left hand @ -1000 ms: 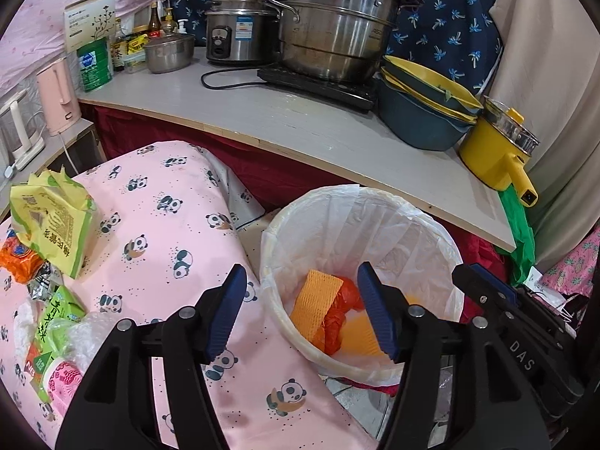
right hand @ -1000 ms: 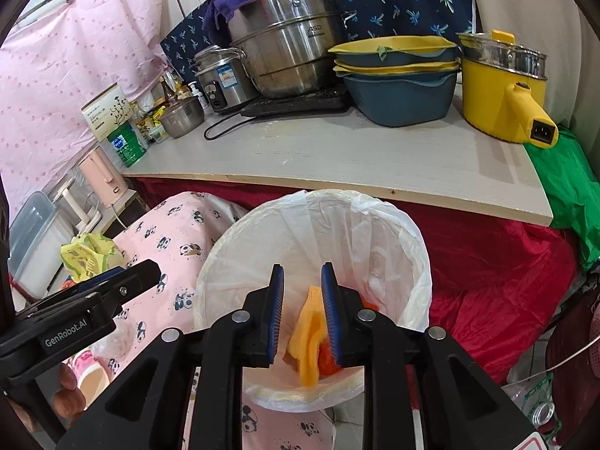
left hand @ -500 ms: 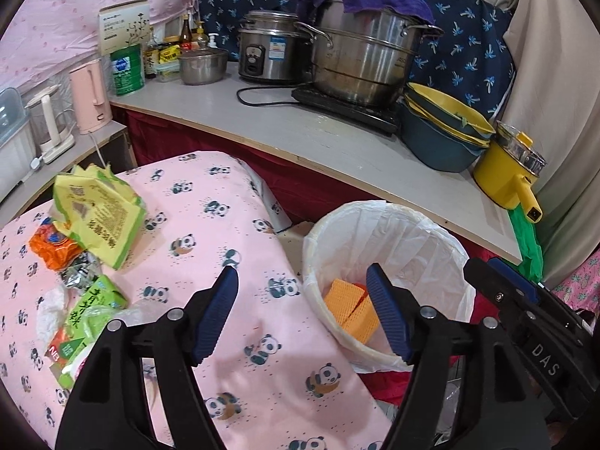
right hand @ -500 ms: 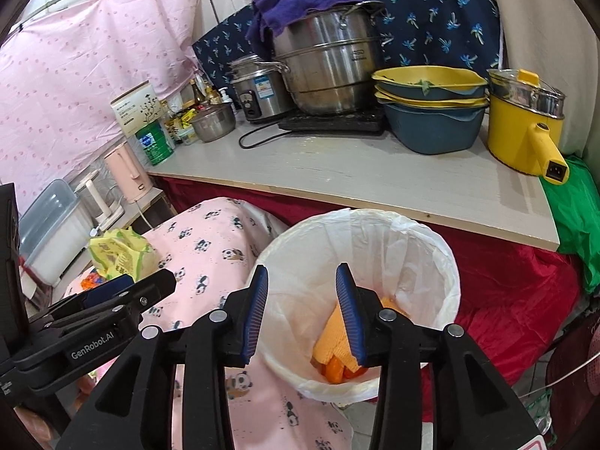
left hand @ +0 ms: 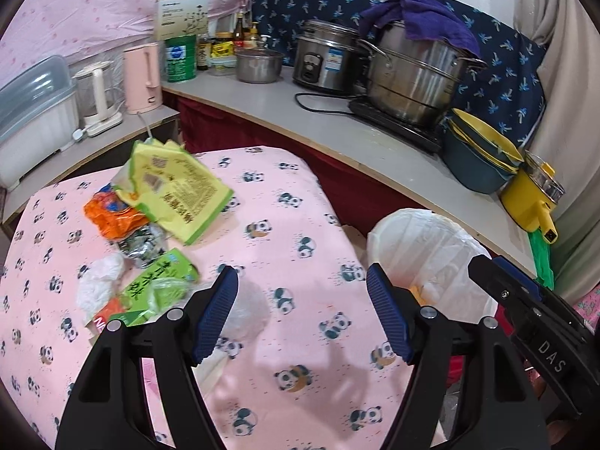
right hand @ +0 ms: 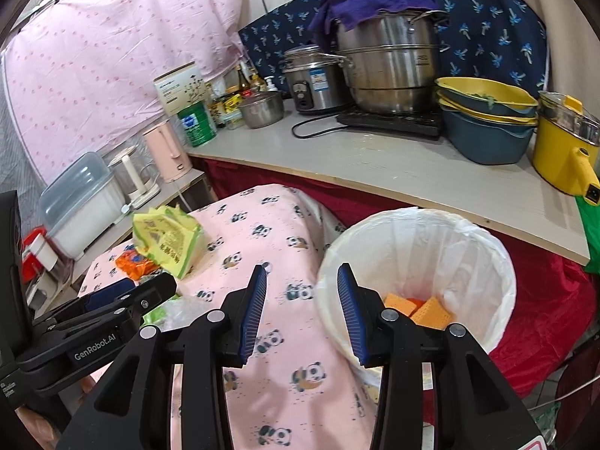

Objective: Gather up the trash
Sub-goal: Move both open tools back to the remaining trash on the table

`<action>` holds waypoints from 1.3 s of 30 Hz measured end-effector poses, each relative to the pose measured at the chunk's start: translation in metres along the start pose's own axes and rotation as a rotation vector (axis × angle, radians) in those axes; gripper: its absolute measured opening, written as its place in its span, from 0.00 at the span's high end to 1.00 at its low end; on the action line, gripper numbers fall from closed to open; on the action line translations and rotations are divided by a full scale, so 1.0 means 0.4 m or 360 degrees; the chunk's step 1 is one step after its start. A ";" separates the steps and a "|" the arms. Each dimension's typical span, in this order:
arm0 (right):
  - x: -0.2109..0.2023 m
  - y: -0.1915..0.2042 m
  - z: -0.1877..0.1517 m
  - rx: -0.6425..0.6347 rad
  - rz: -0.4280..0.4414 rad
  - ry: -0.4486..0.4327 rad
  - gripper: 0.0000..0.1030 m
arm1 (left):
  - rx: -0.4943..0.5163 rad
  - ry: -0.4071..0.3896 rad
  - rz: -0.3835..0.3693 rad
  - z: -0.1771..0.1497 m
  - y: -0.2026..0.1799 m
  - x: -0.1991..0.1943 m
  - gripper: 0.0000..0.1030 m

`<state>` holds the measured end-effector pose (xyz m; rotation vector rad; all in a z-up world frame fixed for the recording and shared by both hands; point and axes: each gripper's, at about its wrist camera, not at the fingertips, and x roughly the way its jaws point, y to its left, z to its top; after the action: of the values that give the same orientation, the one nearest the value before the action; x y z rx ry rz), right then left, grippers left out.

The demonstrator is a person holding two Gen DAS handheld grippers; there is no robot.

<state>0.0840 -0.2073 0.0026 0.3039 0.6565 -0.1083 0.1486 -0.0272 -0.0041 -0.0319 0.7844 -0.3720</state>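
- The trash pile [left hand: 150,232] lies on the table with the pink panda cloth [left hand: 300,225], on its left side in the left wrist view.
- On top of the pile is a big yellow-green bag [left hand: 176,187]. An orange wrapper [left hand: 108,213] sits just beside it, partly under it.
- Below those are a shiny silver wrapper [left hand: 144,245], a green packet [left hand: 157,281] and a crumpled white bit [left hand: 99,281].
- The bin [right hand: 483,247] has a white bag in it. It stands just beside the table's right edge, below the long counter [right hand: 393,165].
- Two orange sponge-like pieces [right hand: 416,305] lie at the bottom of the bin.
- The left gripper [left hand: 302,313] hangs over the pink cloth, between the pile and the bin. Its blue fingers [left hand: 215,315] are wide apart and hold nothing. They have just been opening.
- The right gripper [right hand: 302,313] is over the table edge and the bin's rim. Its fingers [right hand: 253,311] are partly apart with nothing between them. They have just been opening too.
- On the counter stand a big steel pot [right hand: 390,60] with a purple cloth [right hand: 360,0] on it, stacked bowls [right hand: 483,120] and a yellow pot [right hand: 562,153].
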 end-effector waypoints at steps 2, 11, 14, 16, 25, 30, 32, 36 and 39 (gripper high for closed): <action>0.004 0.024 -0.005 -0.0024 0.0020 0.0010 0.62 | -0.0025 -0.0002 0.0018 -0.005 0.027 -0.010 0.35; 0.026 0.131 -0.026 -0.0126 0.0100 0.0062 0.62 | -0.0136 -0.0017 0.0111 -0.032 0.149 -0.047 0.34; 0.037 0.167 -0.036 -0.0157 0.0124 0.0084 0.62 | -0.0176 -0.0017 0.0137 -0.040 0.191 -0.056 0.34; 0.047 0.189 -0.043 -0.0176 0.0138 0.0103 0.62 | -0.0193 -0.0016 0.0157 -0.046 0.216 -0.061 0.34; 0.107 0.279 -0.085 -0.0238 0.0201 0.0205 0.62 | -0.0297 0.0020 0.0250 -0.074 0.342 -0.064 0.34; 0.154 0.314 -0.108 -0.0241 0.0239 0.0280 0.62 | -0.0337 0.0050 0.0286 -0.087 0.399 -0.057 0.33; 0.172 0.328 -0.116 -0.0243 0.0249 0.0305 0.62 | -0.0352 0.0066 0.0295 -0.093 0.420 -0.050 0.32; 0.206 0.357 -0.128 -0.0271 0.0258 0.0347 0.62 | -0.0375 0.0101 0.0304 -0.102 0.459 -0.031 0.29; 0.235 0.379 -0.134 -0.0287 0.0261 0.0373 0.62 | -0.0405 0.0128 0.0309 -0.106 0.489 -0.012 0.27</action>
<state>0.1563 -0.0469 -0.0587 0.1967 0.8650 0.1452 0.1776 0.1620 -0.0630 -0.1784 0.9027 -0.0882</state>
